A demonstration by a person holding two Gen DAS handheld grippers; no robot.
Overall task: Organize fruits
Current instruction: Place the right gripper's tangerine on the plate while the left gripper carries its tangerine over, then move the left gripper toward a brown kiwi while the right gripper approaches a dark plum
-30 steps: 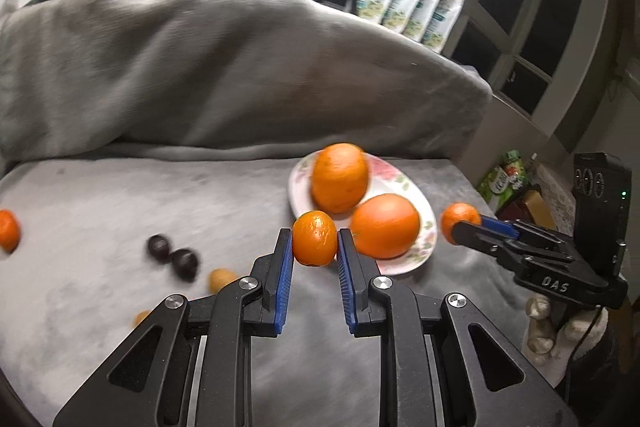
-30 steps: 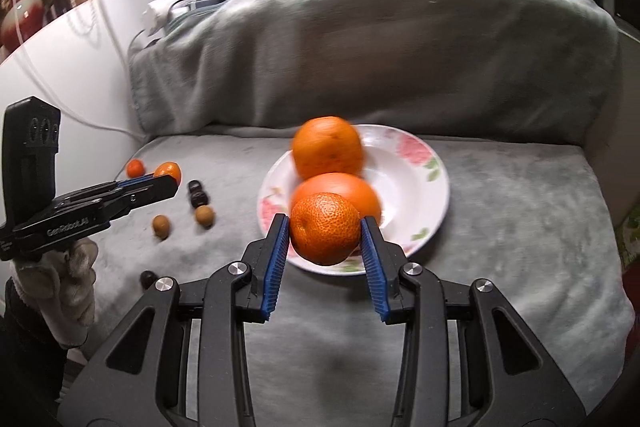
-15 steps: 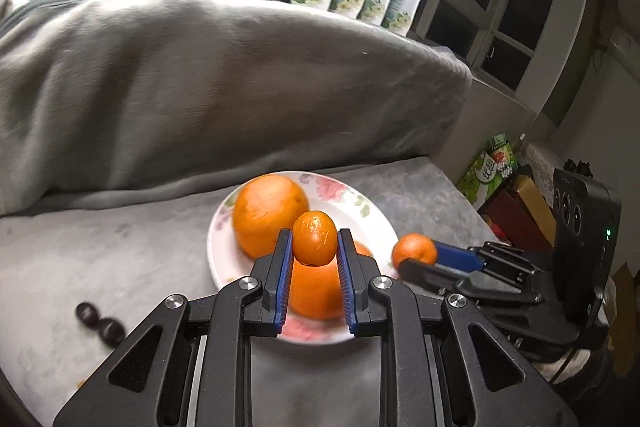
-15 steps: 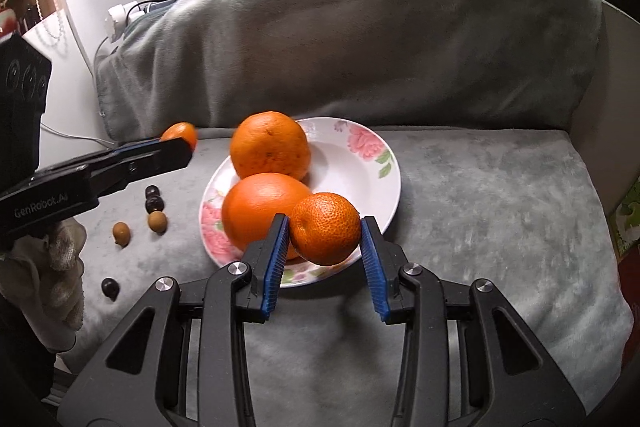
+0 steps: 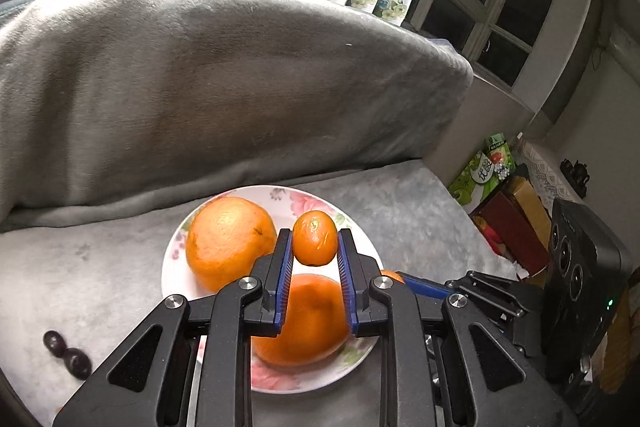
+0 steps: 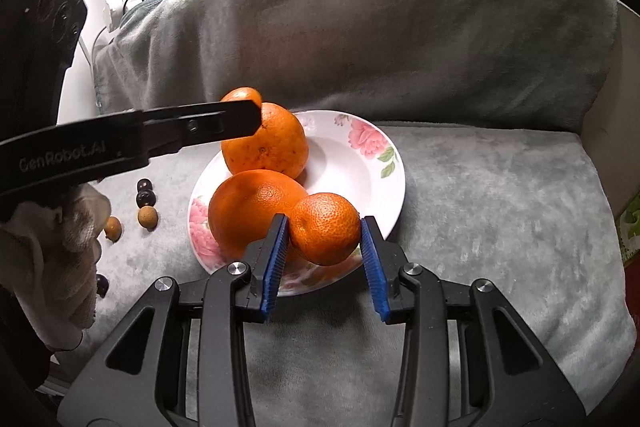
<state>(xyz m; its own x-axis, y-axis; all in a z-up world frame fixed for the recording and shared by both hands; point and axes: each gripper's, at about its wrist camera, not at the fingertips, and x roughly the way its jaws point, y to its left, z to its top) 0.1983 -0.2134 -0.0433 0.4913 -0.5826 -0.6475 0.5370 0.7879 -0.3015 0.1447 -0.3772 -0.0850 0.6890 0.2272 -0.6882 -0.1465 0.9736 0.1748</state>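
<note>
A white flowered plate [image 5: 280, 195] [image 6: 360, 163] on the grey blanket holds two large oranges [image 5: 230, 241] [image 6: 256, 207]. My left gripper [image 5: 314, 247] is shut on a small mandarin [image 5: 315, 242] and holds it above the plate; it shows in the right wrist view [image 6: 244, 107] above the far orange [image 6: 272, 143]. My right gripper [image 6: 325, 231] holds a tangerine [image 6: 325, 227] between its pads at the plate's near right rim; the right pad shows a slight gap. It shows in the left wrist view [image 5: 394, 277] at the plate's right edge.
Two dark fruits [image 5: 66, 353] [image 6: 144, 191] and small brown fruits [image 6: 147, 217] lie on the blanket left of the plate. A blanket-covered backrest [image 5: 200, 87] rises behind. Boxes and packets [image 5: 508, 211] stand off the right edge.
Both grippers have moved in over the plate with their fruit. The left one now holds its mandarin above the plate's middle; the right one's tangerine has come down at the near right rim.
</note>
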